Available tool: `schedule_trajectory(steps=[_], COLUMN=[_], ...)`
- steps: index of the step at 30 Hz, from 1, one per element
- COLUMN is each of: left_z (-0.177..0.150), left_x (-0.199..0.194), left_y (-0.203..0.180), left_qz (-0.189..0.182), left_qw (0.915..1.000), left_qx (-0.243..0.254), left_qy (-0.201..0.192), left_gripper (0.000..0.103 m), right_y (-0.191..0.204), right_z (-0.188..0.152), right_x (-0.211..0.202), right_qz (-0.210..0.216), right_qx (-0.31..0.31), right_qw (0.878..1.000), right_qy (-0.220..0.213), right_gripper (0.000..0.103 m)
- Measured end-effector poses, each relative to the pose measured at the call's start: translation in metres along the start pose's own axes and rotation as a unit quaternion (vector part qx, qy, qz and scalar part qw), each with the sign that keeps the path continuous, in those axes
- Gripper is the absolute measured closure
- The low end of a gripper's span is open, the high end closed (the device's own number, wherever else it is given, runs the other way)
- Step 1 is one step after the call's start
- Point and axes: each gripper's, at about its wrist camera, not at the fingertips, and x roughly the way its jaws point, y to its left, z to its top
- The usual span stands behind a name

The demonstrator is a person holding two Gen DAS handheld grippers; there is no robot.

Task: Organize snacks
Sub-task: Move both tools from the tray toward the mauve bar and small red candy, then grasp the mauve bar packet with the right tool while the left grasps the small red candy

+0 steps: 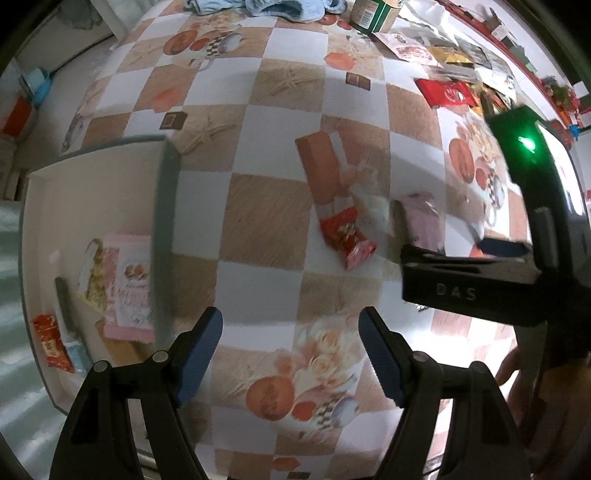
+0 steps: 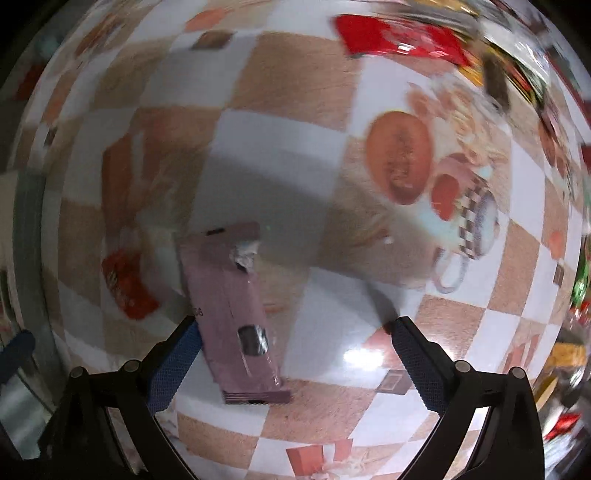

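A white tray (image 1: pixel 92 184) with a grey rim sits at the left and holds a pink snack box (image 1: pixel 129 288), a small red packet (image 1: pixel 51 343) and other snacks. My left gripper (image 1: pixel 291 354) is open and empty above the checked tablecloth. A small red snack packet (image 1: pixel 347 236) lies ahead of it; it also shows in the right wrist view (image 2: pixel 127 286). A mauve snack bar (image 2: pixel 236 314) lies between my open right gripper's (image 2: pixel 295 358) fingers, close to the left finger. The right gripper shows in the left wrist view (image 1: pixel 450 258), by the bar (image 1: pixel 421 221).
A large red packet (image 1: pixel 447 92) and several other snack packs lie at the far right. A green and white box (image 1: pixel 373 14) and a blue cloth (image 1: pixel 273 7) lie at the table's far edge. The floor shows at far left.
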Motion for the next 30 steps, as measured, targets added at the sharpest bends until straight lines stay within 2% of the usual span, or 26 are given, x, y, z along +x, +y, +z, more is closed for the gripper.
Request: schedule_trajectory(steps=[7,15,22,26,30], left_z=[0.024,0.044,0.057,0.061,0.064], left_x=[0.014,0.041,0.056,0.060,0.064], left_y=[-0.020,-0.030,-0.025,-0.019,-0.026], left_qz=[0.005,0.008,0.013,0.028,0.037], left_qw=[0.9999,0.9989,0.9973,0.9976,0.9973], left_qx=[-0.013,-0.044,-0.068,-0.061,-0.061], left_qy=[-0.002,0.017,0.024,0.020,0.019], left_gripper=[0.024,0.024,0.023,0.019,0.015], right_y=[-0.057,-0.119,-0.124,-0.100,-0.082], right_z=[-0.001,-0.026,-0.028,-0.034,-0.028], right_x=[-0.001,0.002,0.002,0.000,0.002], right_qz=[0.016,0.025,0.013,0.006,0.009], right_qx=[0.072,0.125,0.064,0.011,-0.009], right_qw=[0.997,0.992,0.998,1.000,1.000], right_qy=[0.000,0.017,0.002,-0.010,-0.001], right_gripper=[0.001,0.001,0.001,0.001,0.000])
